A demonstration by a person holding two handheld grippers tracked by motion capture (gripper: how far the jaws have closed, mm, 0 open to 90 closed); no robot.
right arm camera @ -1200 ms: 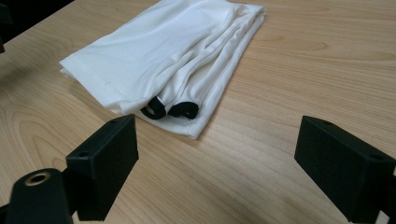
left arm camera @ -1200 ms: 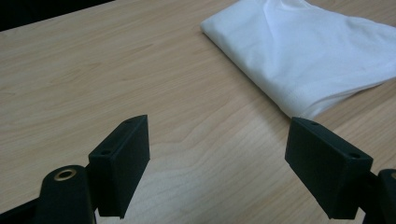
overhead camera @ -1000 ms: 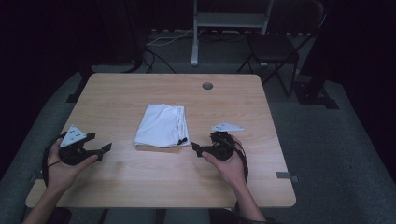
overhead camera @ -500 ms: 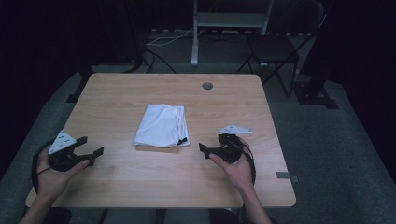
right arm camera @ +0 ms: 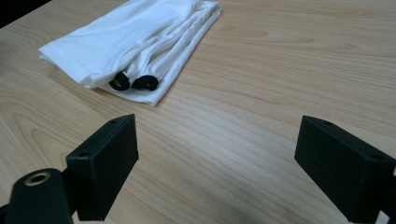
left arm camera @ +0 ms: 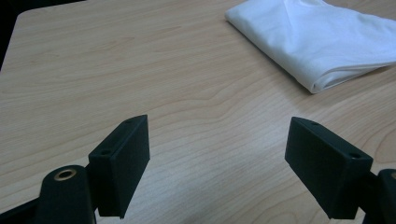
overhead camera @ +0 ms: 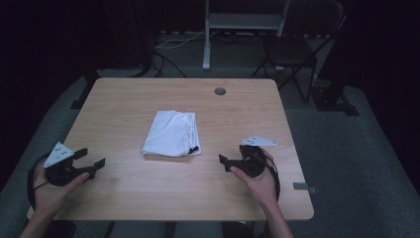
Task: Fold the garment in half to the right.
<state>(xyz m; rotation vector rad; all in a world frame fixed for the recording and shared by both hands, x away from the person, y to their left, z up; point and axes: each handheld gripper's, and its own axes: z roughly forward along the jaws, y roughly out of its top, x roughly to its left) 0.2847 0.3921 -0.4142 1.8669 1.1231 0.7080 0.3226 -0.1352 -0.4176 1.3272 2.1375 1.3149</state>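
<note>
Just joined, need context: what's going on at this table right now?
A person holds a gripper in each hand over a wooden table. A folded white cloth lies mid-table, untouched. The left gripper sits near the table's left edge, the right gripper just right of the cloth. Both have jaws wide open, holding nothing and pointing toward the cloth.

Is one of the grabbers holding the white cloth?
No, the white cloth lies alone on the table, apart from both open grippers.
</note>
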